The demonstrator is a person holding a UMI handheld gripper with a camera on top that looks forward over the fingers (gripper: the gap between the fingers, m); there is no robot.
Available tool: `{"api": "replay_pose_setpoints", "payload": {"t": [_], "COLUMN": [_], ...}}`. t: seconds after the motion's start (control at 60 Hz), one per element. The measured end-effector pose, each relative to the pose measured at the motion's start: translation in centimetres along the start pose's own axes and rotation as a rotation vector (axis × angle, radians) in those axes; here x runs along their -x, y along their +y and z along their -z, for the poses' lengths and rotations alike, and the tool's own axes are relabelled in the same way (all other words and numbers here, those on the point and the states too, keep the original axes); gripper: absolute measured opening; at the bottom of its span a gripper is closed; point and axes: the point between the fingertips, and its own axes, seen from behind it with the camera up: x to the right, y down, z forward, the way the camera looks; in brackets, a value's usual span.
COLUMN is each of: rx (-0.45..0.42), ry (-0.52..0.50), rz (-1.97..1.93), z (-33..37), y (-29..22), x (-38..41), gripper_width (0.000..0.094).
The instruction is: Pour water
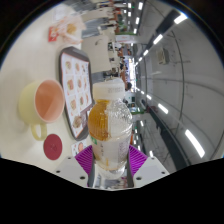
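On a white table (25, 70) in a long lit hall, the gripper (108, 158) holds a clear plastic bottle (110, 120) by its lower body, both pads pressing. The thin wall probably yields; a cup (42, 100) stands nearby.

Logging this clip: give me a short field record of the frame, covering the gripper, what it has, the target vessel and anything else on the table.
gripper: gripper, fingers closed on the bottle, magenta pads against its sides
held item: clear plastic bottle, white cap, amber liquid inside, upright
target vessel: cup, yellow outside, pink inside, standing left of the bottle
other items: menu card beyond the cup; red round lid near the left finger
surface: white table
pouring: not started
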Motion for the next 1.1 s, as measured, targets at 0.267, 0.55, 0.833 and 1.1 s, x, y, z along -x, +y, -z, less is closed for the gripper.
{"api": "replay_pose_setpoints", "payload": {"t": [0.267,0.55,0.833,1.1], "rx": [-0.029,-0.025,-0.007,0.079], "ry": [-0.273,-0.450,-0.496,-0.514], "rz": [-0.959,-1.300,-1.397,-1.335], "z": [-1.0,-3.9,-4.0,-0.8], "y": [0.4,0.4,1.4,4.0], "x": [0.3,8.6,13.3,10.6], "gripper_width": [0.0443,0.0442,0.0488,0.0855]}}
